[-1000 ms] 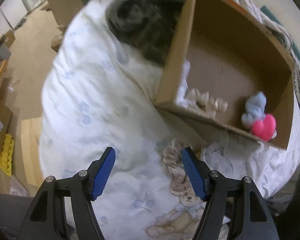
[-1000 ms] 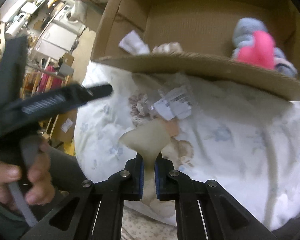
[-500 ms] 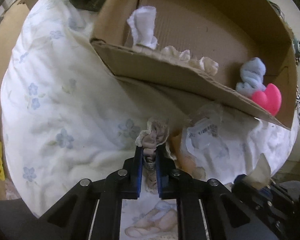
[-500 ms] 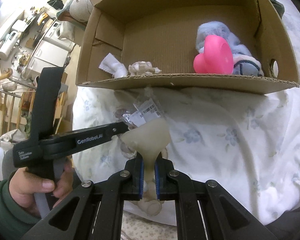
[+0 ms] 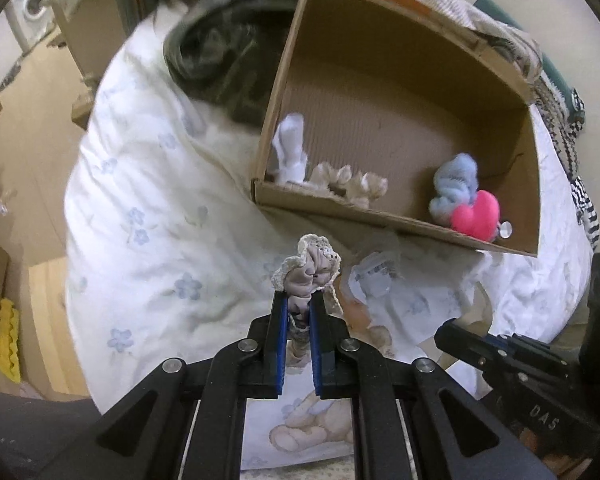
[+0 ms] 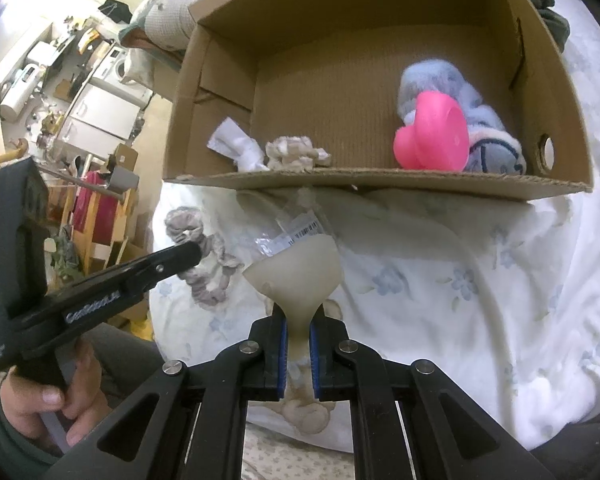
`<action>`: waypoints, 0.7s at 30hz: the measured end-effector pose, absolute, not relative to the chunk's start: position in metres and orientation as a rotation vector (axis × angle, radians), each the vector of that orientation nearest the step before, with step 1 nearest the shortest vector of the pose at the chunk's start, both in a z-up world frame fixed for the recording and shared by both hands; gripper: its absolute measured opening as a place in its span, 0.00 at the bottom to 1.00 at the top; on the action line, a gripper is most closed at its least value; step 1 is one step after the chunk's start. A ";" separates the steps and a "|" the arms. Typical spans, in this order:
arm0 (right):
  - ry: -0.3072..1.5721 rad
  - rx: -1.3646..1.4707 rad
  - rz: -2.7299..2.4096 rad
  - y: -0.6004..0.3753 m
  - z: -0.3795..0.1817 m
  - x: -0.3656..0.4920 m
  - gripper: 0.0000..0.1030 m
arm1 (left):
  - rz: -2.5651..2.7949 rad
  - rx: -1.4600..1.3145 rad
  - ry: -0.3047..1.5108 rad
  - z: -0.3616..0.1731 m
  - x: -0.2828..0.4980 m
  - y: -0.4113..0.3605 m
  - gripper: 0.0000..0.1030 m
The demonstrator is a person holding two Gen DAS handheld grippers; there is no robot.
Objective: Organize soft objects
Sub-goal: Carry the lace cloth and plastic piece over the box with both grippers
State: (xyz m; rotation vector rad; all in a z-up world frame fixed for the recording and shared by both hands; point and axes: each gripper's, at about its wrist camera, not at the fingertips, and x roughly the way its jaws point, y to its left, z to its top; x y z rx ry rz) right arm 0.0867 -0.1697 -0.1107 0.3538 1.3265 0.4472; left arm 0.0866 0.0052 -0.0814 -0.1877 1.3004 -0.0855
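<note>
The left gripper (image 5: 299, 312) pinched a lace-trimmed scrunchie (image 5: 309, 266) lifted off the quilt (image 5: 148, 200); the right gripper (image 6: 298, 340) clamped a beige silicone funnel (image 6: 296, 270). The cardboard box (image 5: 380, 216) lay at twelve o'clock. Its near wall could have snagged the trailing scrunchie, or the thin pinch might have slipped.

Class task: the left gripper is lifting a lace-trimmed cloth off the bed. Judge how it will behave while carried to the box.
Probably floppy: the lace-trimmed cloth bunches above the left gripper and dangles in loose folds below its fingers. It likely weighs little, being thin fabric. It may snag on the cardboard box rim.
</note>
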 end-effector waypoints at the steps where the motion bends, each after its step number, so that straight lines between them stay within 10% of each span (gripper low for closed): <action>1: 1.321 0.358 0.447 -0.171 -0.109 0.086 0.10 | -0.079 -0.180 1.288 -0.081 0.091 0.009 0.09; 21: 1.048 0.386 0.356 -0.235 -0.031 0.124 0.11 | -0.106 -0.109 0.939 0.030 0.138 -0.014 0.09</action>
